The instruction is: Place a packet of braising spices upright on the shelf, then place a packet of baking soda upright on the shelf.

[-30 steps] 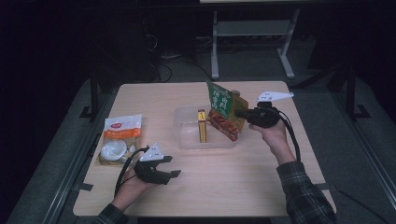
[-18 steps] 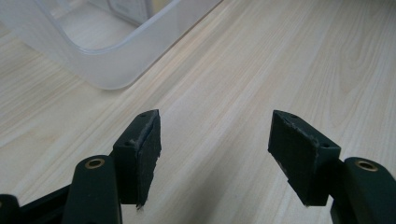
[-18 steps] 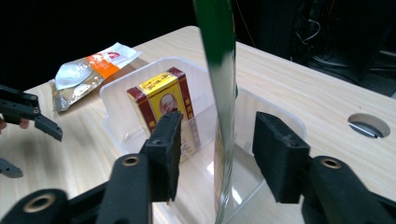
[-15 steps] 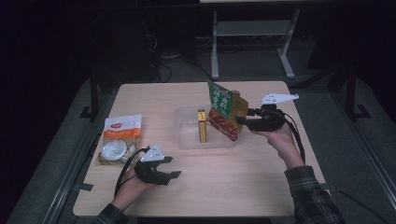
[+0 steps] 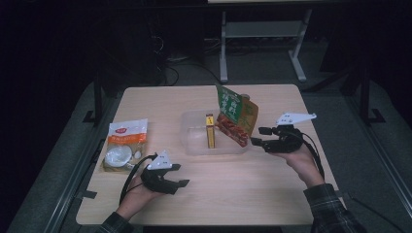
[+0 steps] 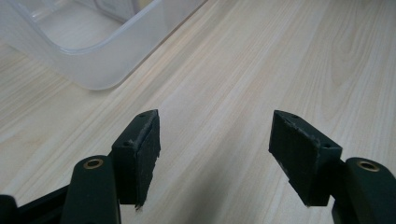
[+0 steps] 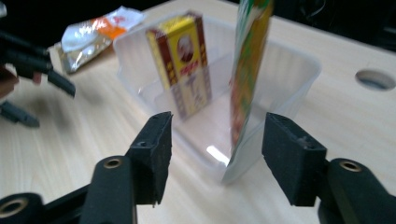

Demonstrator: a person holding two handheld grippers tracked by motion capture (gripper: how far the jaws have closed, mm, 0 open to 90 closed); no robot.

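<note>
— Where do the two grippers sit on the table (image 5: 145, 97)?

— The left gripper (image 5: 176, 175) rests low over the wood near the front edge, toward the left corner, held in the left hand (image 5: 138, 194). In the left gripper view its jaws stand wide apart with bare wood between them, and a corner of the clear plastic tub (image 6: 88, 51) lies ahead. The right gripper (image 5: 256, 137) is near the right edge, held by the right hand (image 5: 301, 160), its tips pointing at the tub's right end.

— Is the right one gripping anything?

— No. In the right gripper view its jaws are apart, and nothing touches the pads (image 7: 156, 149). The green snack pouch (image 7: 247, 70) stands just beyond them, seen edge-on, leaning on the tub's near wall.

— What is in the tub?

— The tub (image 5: 194, 143) sits at the middle of the table. A yellow and red box (image 5: 210, 131) stands upright inside it, and the green pouch (image 5: 235, 114) stands tilted at its right end.

— Anything else?

— A white and orange packet (image 5: 124, 143) lies flat near the left edge, well apart from the tub.
</note>
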